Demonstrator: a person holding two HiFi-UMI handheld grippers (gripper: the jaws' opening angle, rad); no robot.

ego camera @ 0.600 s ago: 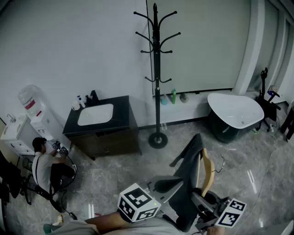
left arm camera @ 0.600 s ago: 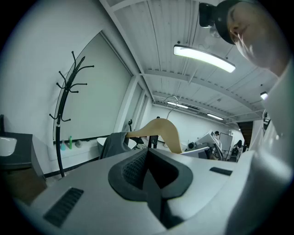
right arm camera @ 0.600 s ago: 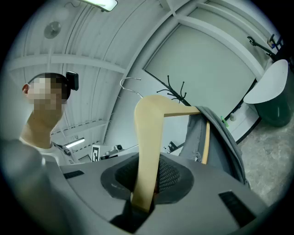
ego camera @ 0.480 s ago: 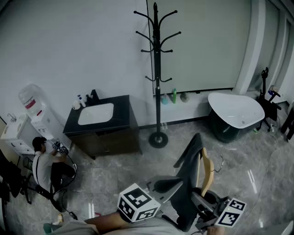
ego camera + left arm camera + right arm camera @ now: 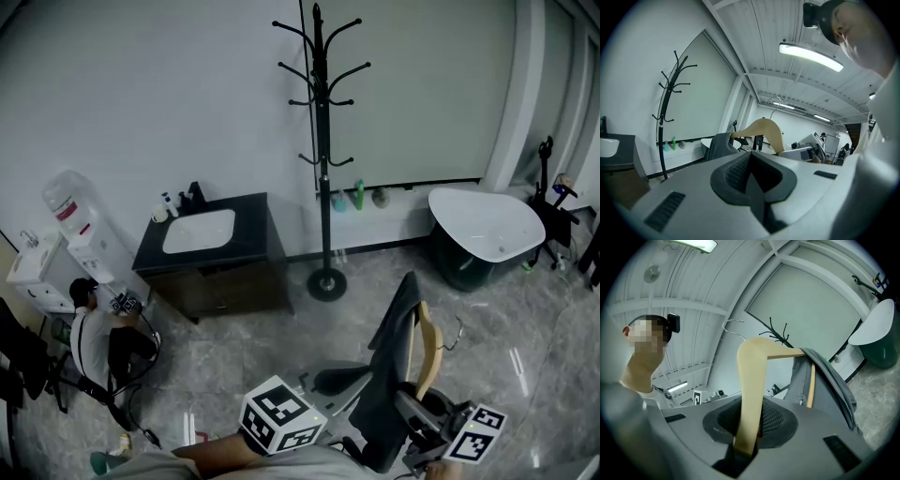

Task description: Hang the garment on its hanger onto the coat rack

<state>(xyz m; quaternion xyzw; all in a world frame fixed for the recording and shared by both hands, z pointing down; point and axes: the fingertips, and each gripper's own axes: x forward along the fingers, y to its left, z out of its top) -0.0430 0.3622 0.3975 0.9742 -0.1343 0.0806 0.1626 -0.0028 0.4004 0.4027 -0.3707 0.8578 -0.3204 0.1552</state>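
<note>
While right hand-held gripper point(image 5: 746, 439) pinches hanger point(image 5: 752, 380) carrying garment point(image 5: 827, 380), load has barely shifted | coat rack point(image 5: 323, 150) still well ahead of it | left hand-held gripper point(image 5: 752, 185) pressed together, empty | hanging not started

Both grippers sit low in the head view. The left gripper point(image 5: 336, 382) is at bottom centre, pointing toward the upper right, with its jaws pressed together and nothing between them. The right gripper point(image 5: 412, 412) is down in the bottom right corner, angled up-left, its jaws clamped on the lower end of the hanger point(image 5: 427, 349).
</note>
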